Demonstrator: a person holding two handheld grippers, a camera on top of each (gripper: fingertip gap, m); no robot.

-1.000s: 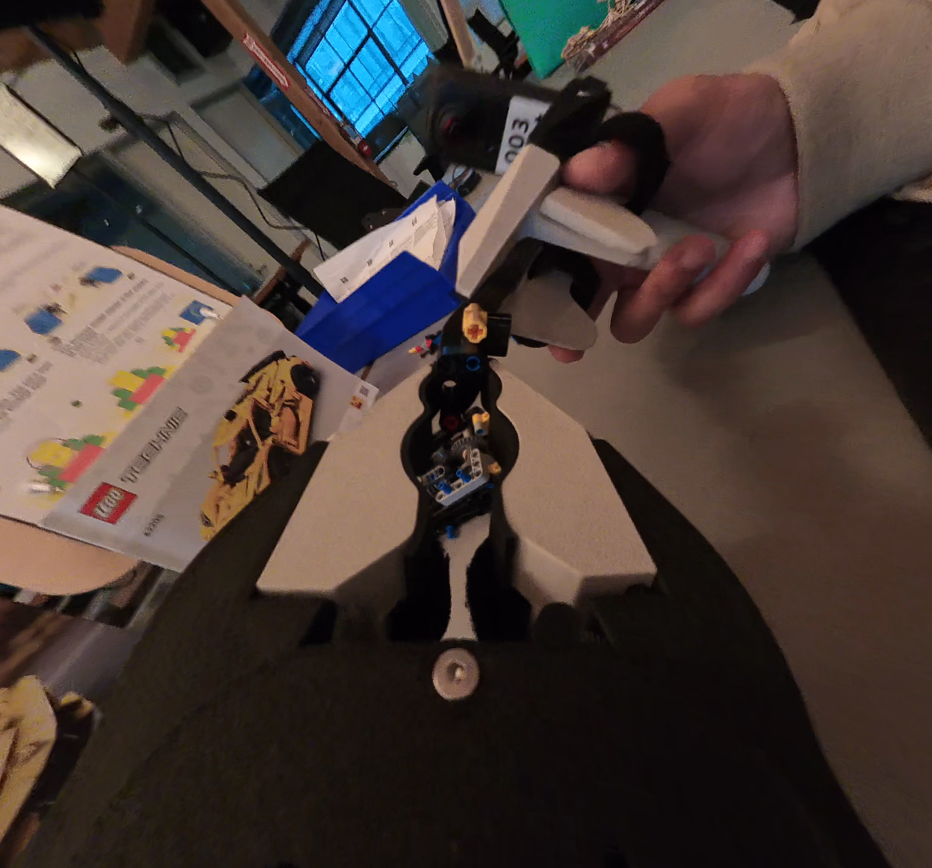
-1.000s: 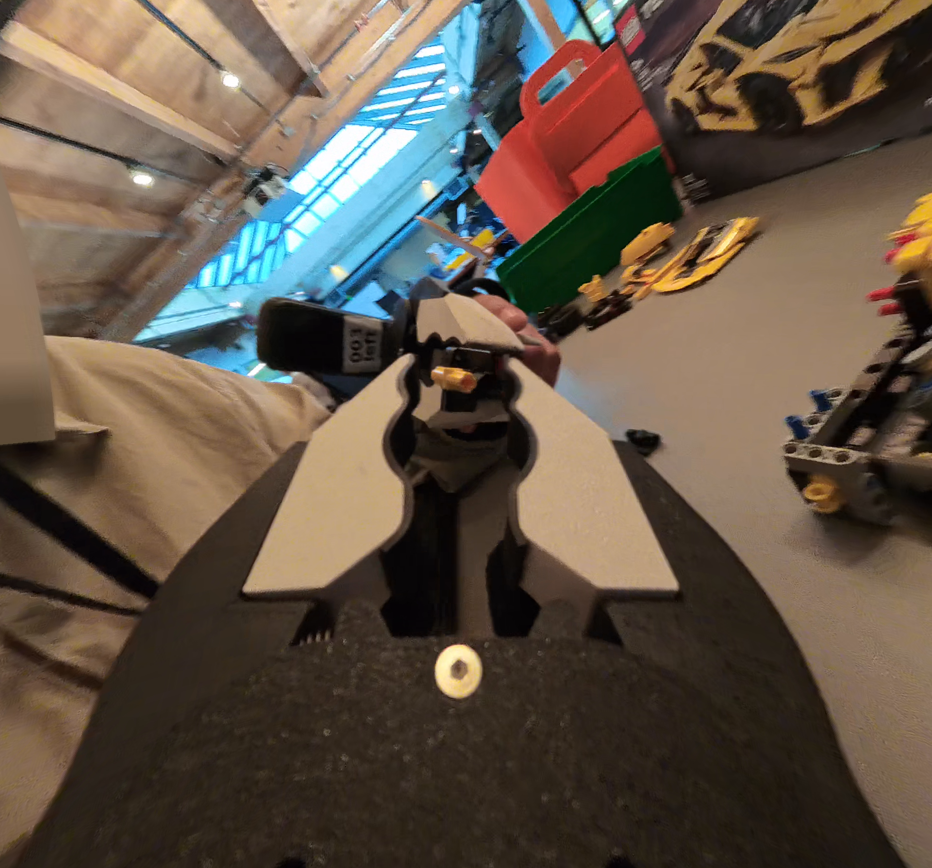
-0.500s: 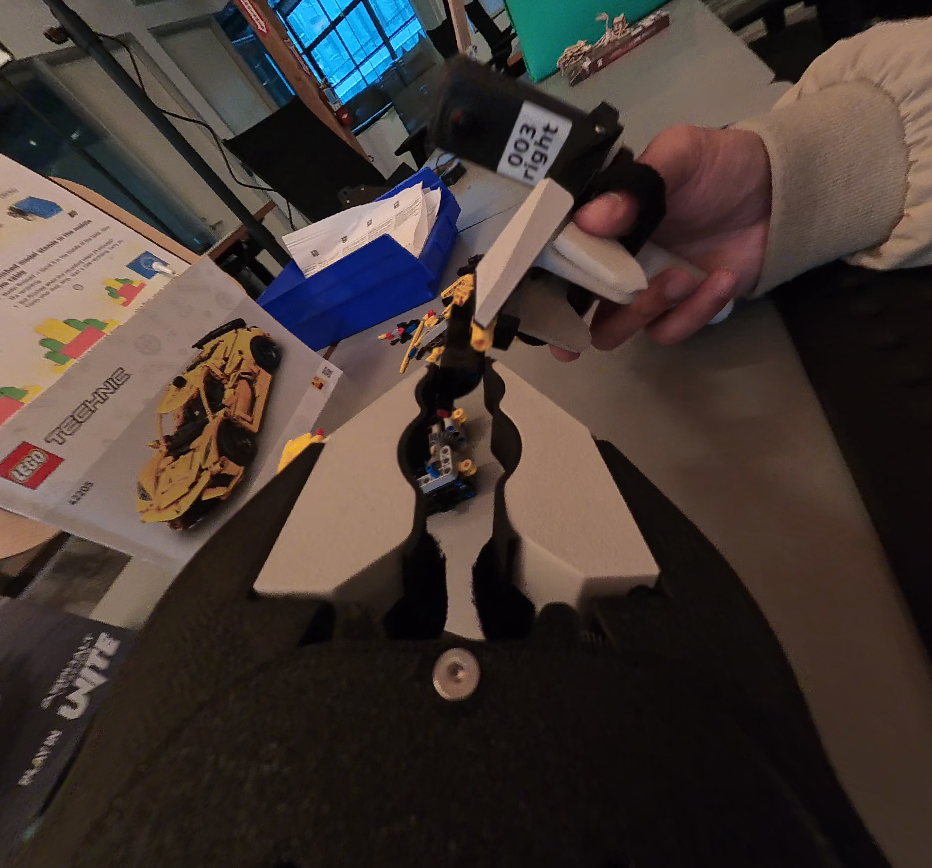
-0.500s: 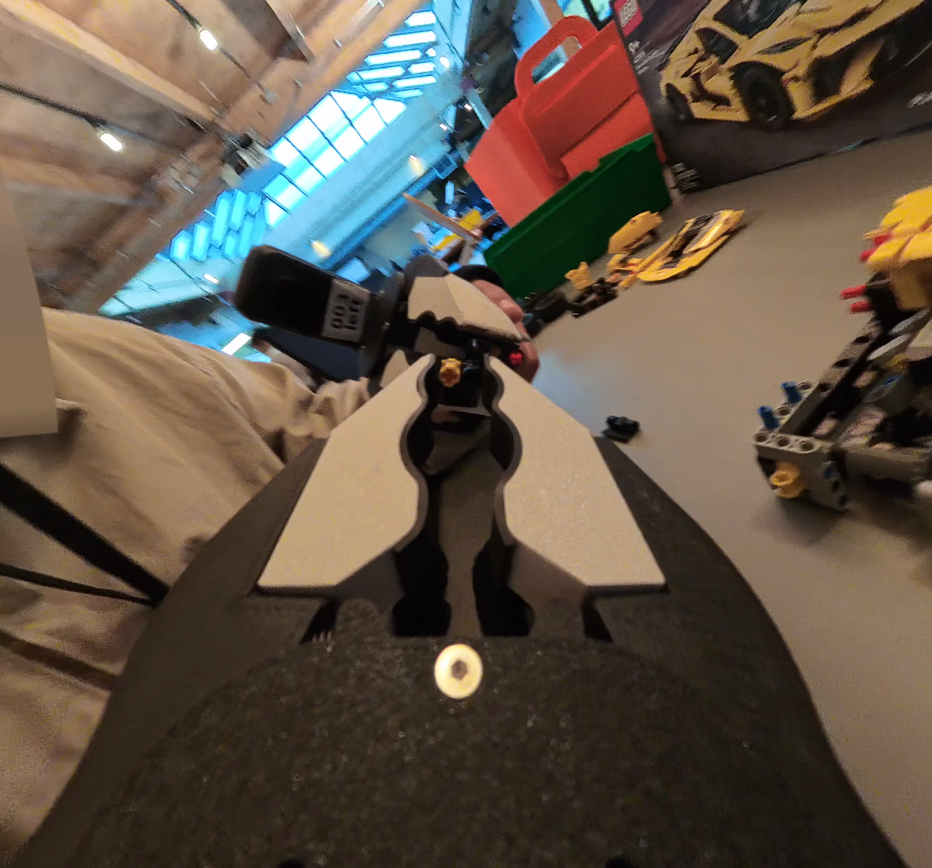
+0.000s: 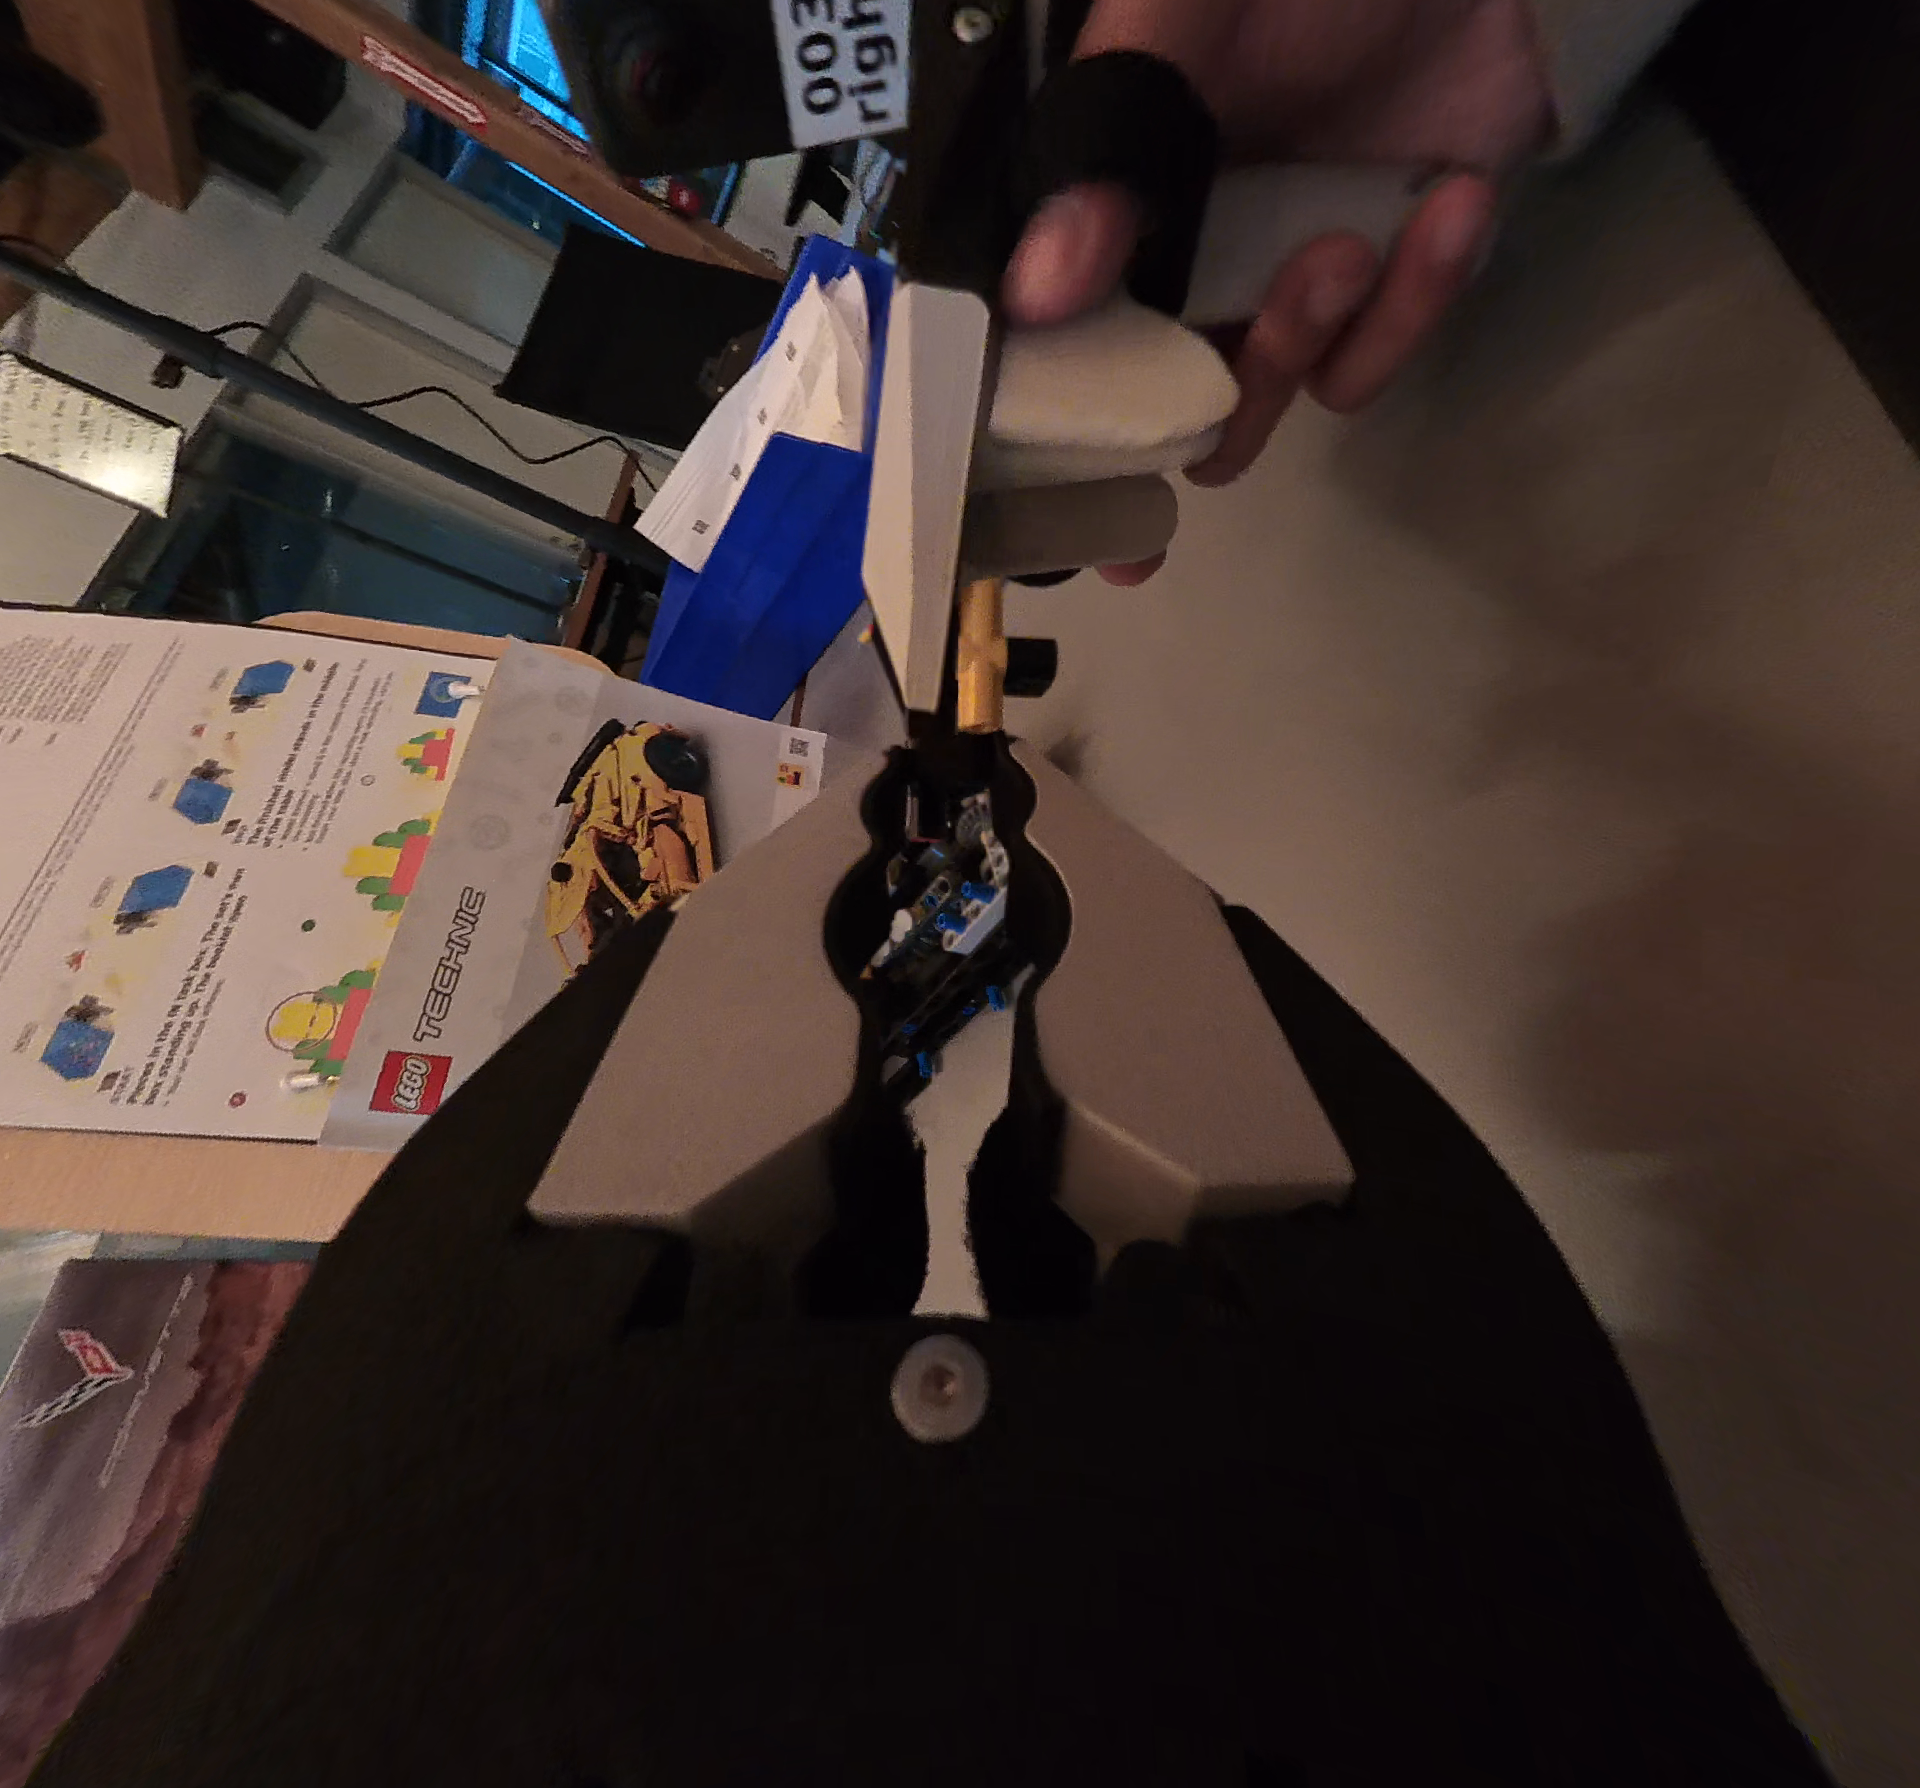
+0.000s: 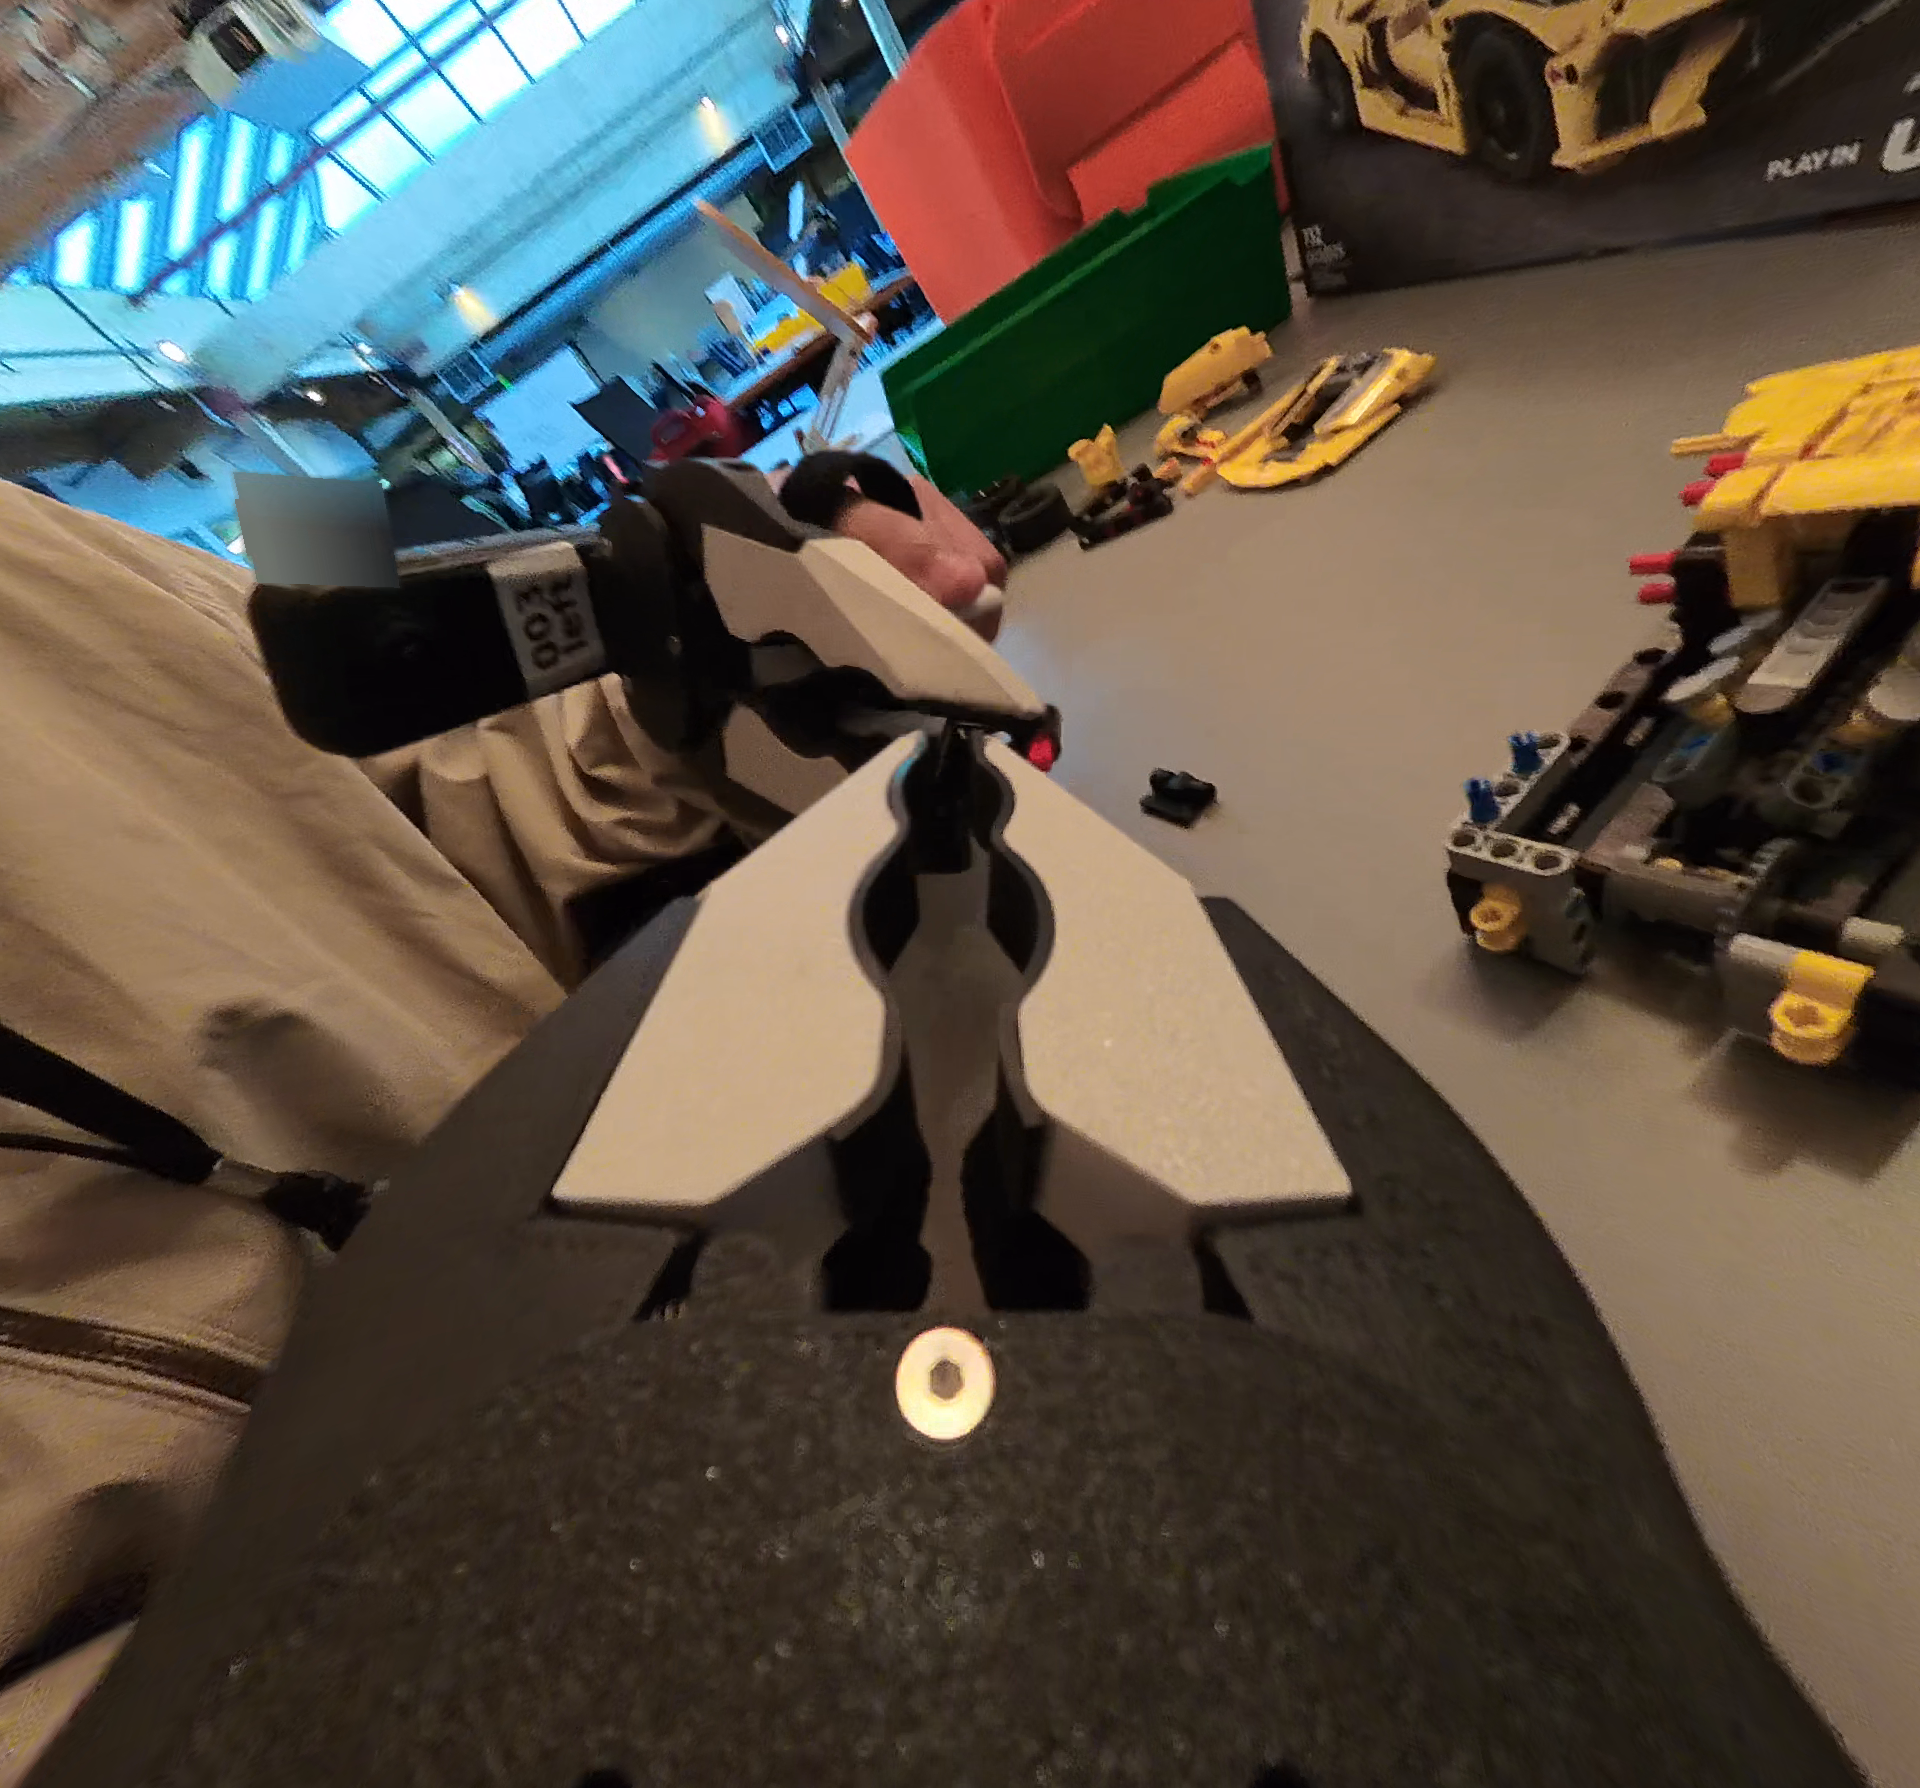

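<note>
Lying across the grey table (image 6: 1299,699): a half-built yellow toy car chassis (image 6: 1704,803), a box with a yellow car picture (image 6: 1579,45), a booklet (image 5: 582,886). Meeting tip to tip above it: left gripper (image 5: 951,762) and right gripper (image 6: 948,751), both pinching a small black-and-yellow brick piece (image 5: 982,668), jaws nearly together. Resting beyond: a loose black piece (image 6: 1179,791).
</note>
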